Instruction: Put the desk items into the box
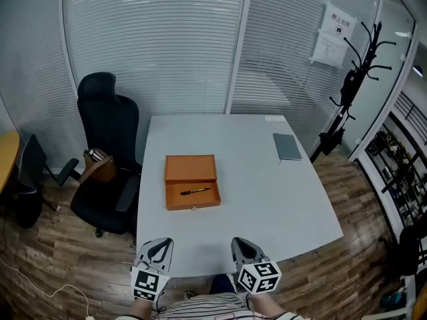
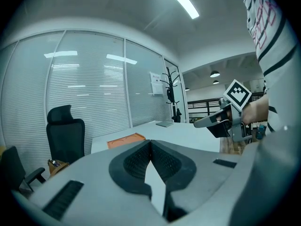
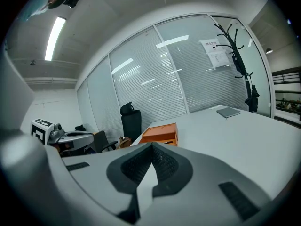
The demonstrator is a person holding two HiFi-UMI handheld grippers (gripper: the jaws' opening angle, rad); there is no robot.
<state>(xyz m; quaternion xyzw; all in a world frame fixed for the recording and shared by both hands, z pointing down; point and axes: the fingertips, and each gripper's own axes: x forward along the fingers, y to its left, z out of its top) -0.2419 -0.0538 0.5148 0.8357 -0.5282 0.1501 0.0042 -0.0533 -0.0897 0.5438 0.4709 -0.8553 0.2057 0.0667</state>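
1. Glass-walled office w/ blinds; white desk [image 1: 267, 205] mostly bare.
2. Left tongs [image 1: 159, 248] & right tongs [image 1: 244, 247] at near desk edge, both pinched together, nothing btwn.
3. Orange box [image 1: 192, 182] straight ahead, lid open, pen [image 1: 195, 192] inside.
4. Grey notebook [image 1: 287, 146] far ahead-right, well apart from box, long axis pointing away; nearer right tongs.
5. Lies near desk's right edge; open room all round for approach.

An orange rectangular box [image 1: 192, 182] holds a slim black pen [image 1: 195, 192] on the pale grey bench [image 1: 267, 199]. At two o'clock lies a slate-grey flat notebook [image 1: 287, 146]. The grey left tool [image 1: 159, 249] and right tool [image 1: 245, 249] bear black-and-white squares.
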